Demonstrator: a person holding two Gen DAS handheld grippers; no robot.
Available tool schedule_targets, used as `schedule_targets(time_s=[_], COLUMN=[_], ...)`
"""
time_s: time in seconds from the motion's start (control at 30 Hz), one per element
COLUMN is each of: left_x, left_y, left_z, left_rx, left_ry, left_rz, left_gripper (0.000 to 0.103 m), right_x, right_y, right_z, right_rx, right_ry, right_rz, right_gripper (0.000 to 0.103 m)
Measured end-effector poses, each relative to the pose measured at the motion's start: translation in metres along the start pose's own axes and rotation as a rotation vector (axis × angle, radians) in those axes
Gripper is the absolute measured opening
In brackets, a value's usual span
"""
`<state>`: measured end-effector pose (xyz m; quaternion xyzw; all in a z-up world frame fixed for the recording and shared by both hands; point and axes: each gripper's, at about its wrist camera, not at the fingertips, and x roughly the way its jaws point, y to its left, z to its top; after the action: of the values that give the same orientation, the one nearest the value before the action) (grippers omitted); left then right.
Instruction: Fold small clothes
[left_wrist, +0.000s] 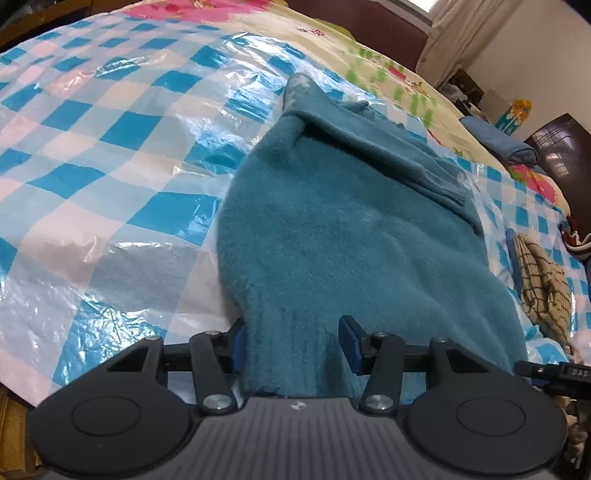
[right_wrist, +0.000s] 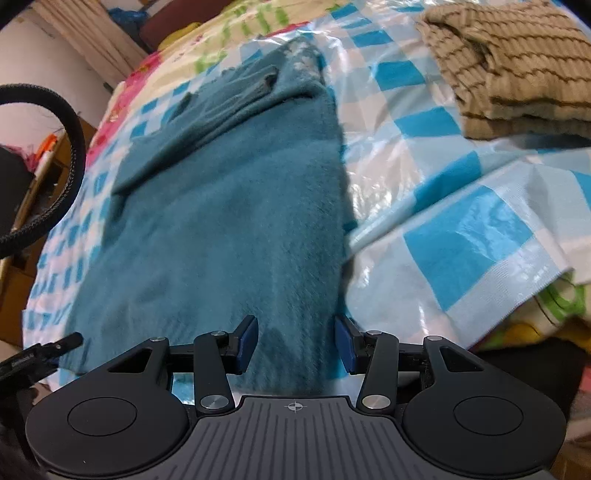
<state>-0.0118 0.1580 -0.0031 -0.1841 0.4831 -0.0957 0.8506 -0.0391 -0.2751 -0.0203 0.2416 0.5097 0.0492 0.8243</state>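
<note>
The bed (left_wrist: 369, 55) fills both views, its flowered cover overlaid with a blue-and-white checked plastic sheet (left_wrist: 110, 147), and on that sheet lies the teal fleece garment (left_wrist: 351, 240), spread lengthwise with a sleeve already laid across its far part. A folded tan striped knit (right_wrist: 517, 66) sits off to the right, well apart. Both grippers are at the garment's near hem: the left gripper (left_wrist: 295, 343) has its jaws apart with the hem's left corner between them, the right gripper (right_wrist: 295, 343) likewise spread around the right part of the hem. Judging by this, the next fold is hem-to-collar; done well, both should pinch together, catch all the layers, lift evenly and carry the edge straight forward without dragging the slippery sheet
</note>
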Motion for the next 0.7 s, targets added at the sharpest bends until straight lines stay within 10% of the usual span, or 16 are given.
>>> schedule_targets(time_s=[0.27,0.7], left_x=[0.000,-0.009], left_y=[-0.001,-0.009], left_z=[0.003,0.043], left_rx=[0.013,-0.143], left_ry=[0.033,-0.061], left_rz=[0.001,-0.276], left_gripper=[0.027,0.021], right_x=[0.006,-0.015], right_y=[0.001,0.003], right_z=[0.008,0.039], right_rx=[0.003,0.200], right_ry=[0.045,-0.103], right_rz=[0.083,0.407], right_gripper=[0.017,0.011])
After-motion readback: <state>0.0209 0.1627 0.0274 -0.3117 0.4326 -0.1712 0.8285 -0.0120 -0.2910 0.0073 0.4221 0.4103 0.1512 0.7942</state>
